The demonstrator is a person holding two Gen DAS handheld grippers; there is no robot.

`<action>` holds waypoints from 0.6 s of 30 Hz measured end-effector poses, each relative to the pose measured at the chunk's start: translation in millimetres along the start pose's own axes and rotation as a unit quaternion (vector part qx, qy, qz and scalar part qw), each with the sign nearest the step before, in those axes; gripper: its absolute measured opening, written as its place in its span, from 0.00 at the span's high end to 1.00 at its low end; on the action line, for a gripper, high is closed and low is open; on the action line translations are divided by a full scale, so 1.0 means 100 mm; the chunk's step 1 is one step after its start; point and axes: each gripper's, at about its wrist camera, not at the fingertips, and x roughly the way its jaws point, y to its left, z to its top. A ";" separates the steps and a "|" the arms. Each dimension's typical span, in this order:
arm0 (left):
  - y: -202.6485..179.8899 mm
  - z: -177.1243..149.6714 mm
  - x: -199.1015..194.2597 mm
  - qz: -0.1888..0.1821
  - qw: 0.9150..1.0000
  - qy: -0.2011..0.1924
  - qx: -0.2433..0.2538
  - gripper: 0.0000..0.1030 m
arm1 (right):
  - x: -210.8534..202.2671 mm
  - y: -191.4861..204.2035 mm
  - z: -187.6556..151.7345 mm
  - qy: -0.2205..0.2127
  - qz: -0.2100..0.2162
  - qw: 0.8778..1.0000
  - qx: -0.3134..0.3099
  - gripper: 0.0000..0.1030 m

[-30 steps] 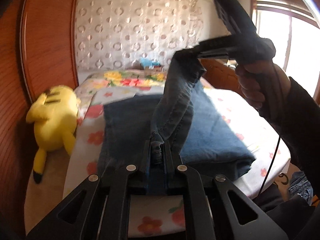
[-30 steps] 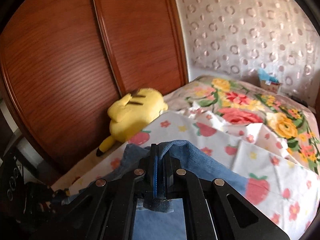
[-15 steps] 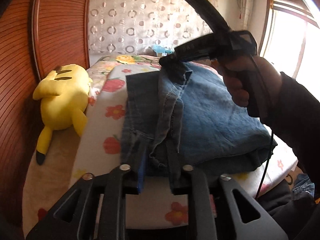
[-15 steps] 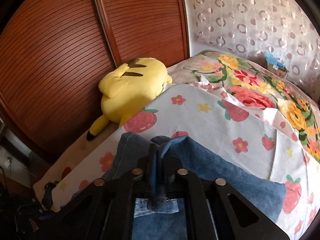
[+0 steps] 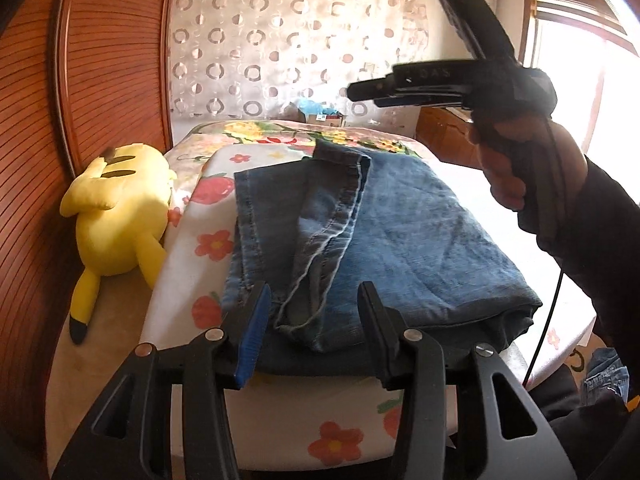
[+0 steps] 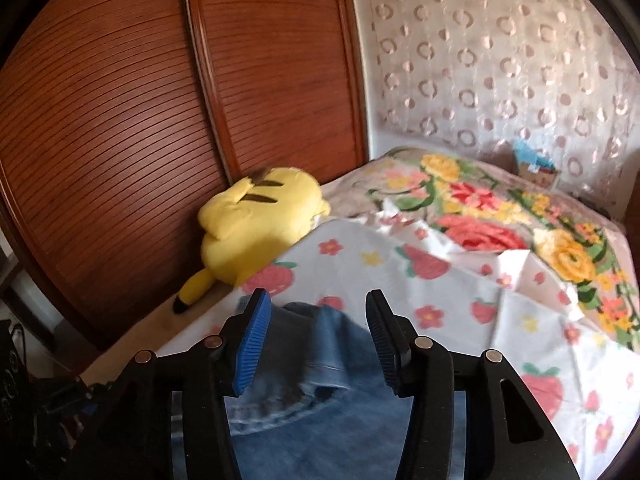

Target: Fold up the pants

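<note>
Both grippers, left gripper (image 5: 312, 304) and right gripper (image 6: 318, 312), gape above folded pants (image 5: 400, 232)

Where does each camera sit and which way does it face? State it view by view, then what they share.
Left wrist: rides the left gripper, open, looking along the bed over the folded jeans; the person's right hand holds the right gripper.
Right wrist: rides the right gripper, open above the jeans, facing the wooden wardrobe.
Shared: jeans, yellow plush toy, flowered bedding.
</note>
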 end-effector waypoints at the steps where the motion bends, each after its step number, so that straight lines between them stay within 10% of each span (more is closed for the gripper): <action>1: -0.01 0.00 0.02 0.000 1.000 0.002 0.002 0.55 | -0.02 -0.03 -0.05 0.000 -0.007 1.000 -0.004 0.50; 18: 0.29 -0.09 0.34 0.051 0.998 0.038 -0.016 0.55 | 0.48 0.25 -0.69 0.089 -0.084 0.986 -0.116 0.49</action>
